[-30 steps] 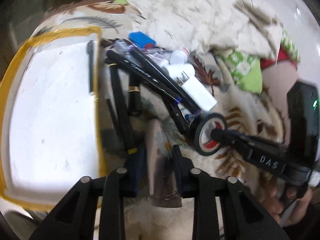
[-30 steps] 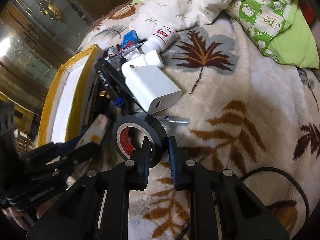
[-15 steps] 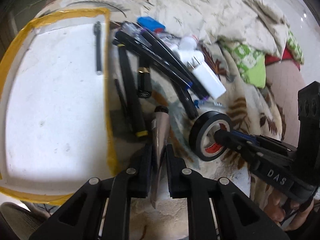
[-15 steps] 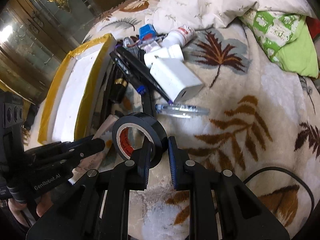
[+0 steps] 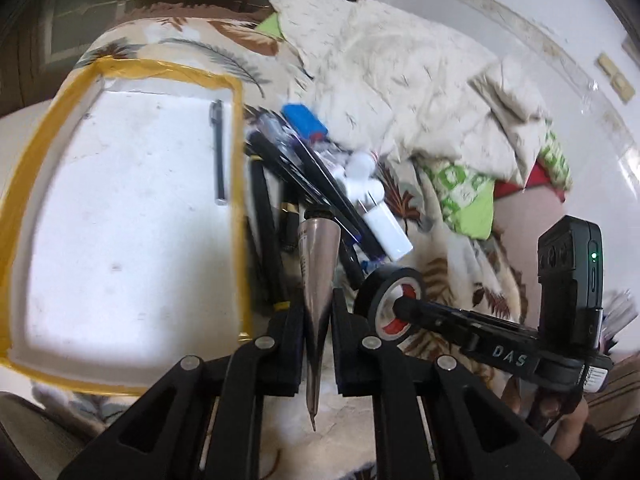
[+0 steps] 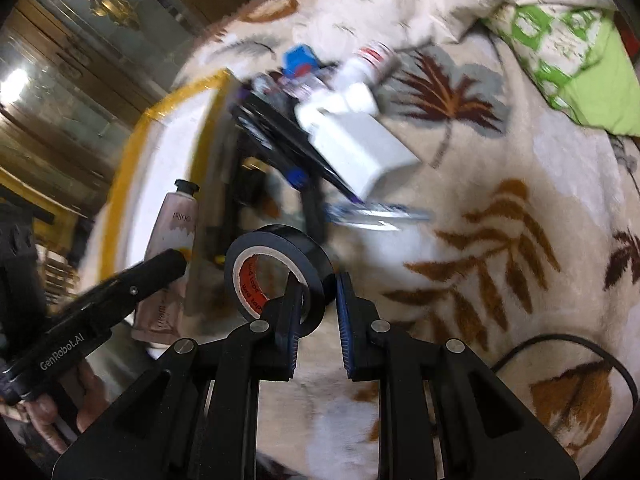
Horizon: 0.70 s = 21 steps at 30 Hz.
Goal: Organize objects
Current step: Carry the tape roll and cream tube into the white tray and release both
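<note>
A pinkish hand cream tube (image 5: 320,248) with a black cap stands between the pads of my left gripper (image 5: 318,304); its jaws are closing and pinch the tube's flat end. In the right wrist view the tube (image 6: 176,216) hangs lifted beside the tray. My right gripper (image 6: 318,280) is shut on the wall of a black tape roll (image 6: 296,242) with a red-printed core, held just above the blanket. That roll (image 5: 376,284) shows right of the tube in the left wrist view. A white tray with a yellow taped rim (image 5: 236,160) lies at left and holds one dark pen (image 5: 218,156).
A pile of black pens (image 5: 304,176), a white charger (image 5: 384,224), a blue object (image 5: 304,120) and a white bottle (image 6: 372,58) lie on the leaf-patterned blanket beside the tray. A cream quilt (image 5: 400,64) and green pillow (image 6: 580,60) lie behind. A black cable (image 6: 560,344) curls at right.
My left gripper closed on the hand cream tube and lifted it off the blanket toward the tray side. The right gripper, still holding the tape roll, rose slightly.
</note>
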Each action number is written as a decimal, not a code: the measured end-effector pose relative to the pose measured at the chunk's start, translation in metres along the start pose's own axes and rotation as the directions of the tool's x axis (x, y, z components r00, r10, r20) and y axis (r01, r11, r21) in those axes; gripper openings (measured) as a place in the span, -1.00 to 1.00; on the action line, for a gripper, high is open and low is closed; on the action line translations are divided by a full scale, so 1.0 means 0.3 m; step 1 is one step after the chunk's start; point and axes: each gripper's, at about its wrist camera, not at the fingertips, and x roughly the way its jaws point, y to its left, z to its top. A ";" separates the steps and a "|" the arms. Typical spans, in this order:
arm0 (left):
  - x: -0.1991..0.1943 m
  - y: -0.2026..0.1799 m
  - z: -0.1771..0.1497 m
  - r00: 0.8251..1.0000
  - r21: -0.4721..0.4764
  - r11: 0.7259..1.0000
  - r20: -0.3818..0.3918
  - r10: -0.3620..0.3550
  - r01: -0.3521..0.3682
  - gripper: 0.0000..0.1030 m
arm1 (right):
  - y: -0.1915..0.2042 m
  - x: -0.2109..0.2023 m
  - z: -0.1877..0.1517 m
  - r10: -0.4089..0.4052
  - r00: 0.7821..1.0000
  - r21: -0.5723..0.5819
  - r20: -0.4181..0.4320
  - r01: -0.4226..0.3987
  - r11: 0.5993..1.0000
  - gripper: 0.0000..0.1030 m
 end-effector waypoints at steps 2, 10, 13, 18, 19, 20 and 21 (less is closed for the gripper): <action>-0.038 0.038 0.027 1.000 -0.029 1.000 0.025 0.005 -0.005 -0.81 | 0.039 -0.002 0.027 0.033 0.999 -0.013 0.016 -0.032 0.999 -0.68; -0.098 0.264 0.074 0.988 -0.136 0.982 0.067 0.140 -0.130 -0.81 | 0.264 0.167 0.162 0.115 0.993 -0.120 -0.030 -0.118 0.986 -0.68; -0.090 0.319 0.073 0.992 -0.198 0.975 0.059 0.114 -0.100 -0.81 | 0.356 0.233 0.187 0.121 0.992 -0.159 -0.042 -0.126 0.979 -0.68; -0.067 0.338 0.070 0.987 -0.221 0.964 0.028 0.157 -0.147 -0.80 | 0.473 0.337 0.172 0.068 0.994 -0.236 -0.080 -0.086 0.968 -0.68; -0.065 0.348 0.070 0.988 -0.233 0.962 0.022 0.151 -0.141 -0.80 | 0.485 0.356 0.163 0.066 0.994 -0.235 -0.089 -0.085 0.968 -0.68; -0.062 0.358 0.072 0.989 -0.246 0.959 0.018 0.149 -0.140 -0.80 | 0.492 0.367 0.158 0.052 0.995 -0.242 -0.087 -0.072 0.968 -0.68; -0.057 0.368 0.073 0.988 -0.254 0.956 0.009 0.152 -0.145 -0.80 | 0.501 0.379 0.152 0.029 0.996 -0.253 -0.085 -0.049 0.966 -0.68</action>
